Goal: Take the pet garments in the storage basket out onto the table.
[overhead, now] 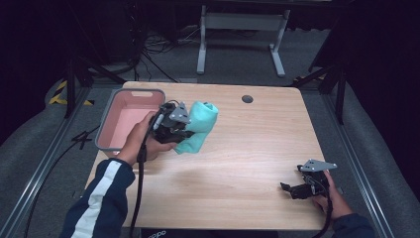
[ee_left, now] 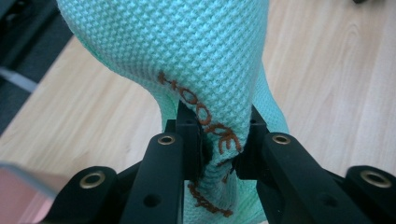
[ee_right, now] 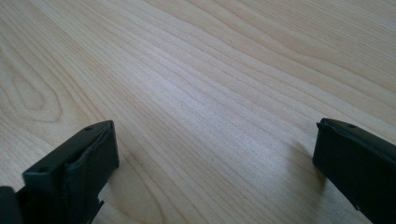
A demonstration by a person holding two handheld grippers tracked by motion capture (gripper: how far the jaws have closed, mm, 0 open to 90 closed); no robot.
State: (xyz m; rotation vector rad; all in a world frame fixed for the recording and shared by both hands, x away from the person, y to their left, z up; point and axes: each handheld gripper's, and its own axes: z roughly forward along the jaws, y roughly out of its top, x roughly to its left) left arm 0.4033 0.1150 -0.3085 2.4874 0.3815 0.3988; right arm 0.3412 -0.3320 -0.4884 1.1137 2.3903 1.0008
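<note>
A dark room with grey carpet and metal rails surrounds a pale wooden bench [overhead: 237, 163], whose top is mostly bare apart from a small dark round hole [overhead: 247, 98] near its far edge. At the bench's far left corner sits a grey-rimmed pink basket [overhead: 116, 101], open at the top and showing nothing inside. The left tool [overhead: 187, 130] is held just beside the basket's right wall, and its jaws are pinched on a fold of a mint-green towel [overhead: 200, 124]; in the left gripper view the towel [ee_left: 187, 60] bunches between the two black jaws, with brown stitched lettering running across the pinched fold. The towel hangs loosely bundled from that grip, above the wood and next to the basket, which suggests it is gathered in one pinch so that it can be carried as a single lump over the rim. The basket's rim is the edge to clear; the drooping lower part of the towel could catch on it if carried low. The right tool [overhead: 297, 189] rests near the bench's front right corner, well apart from the towel, with its jaws spread wide over bare wood [ee_right: 210, 93], probably parked there to leave the middle of the bench free for the left hand's move.
</note>
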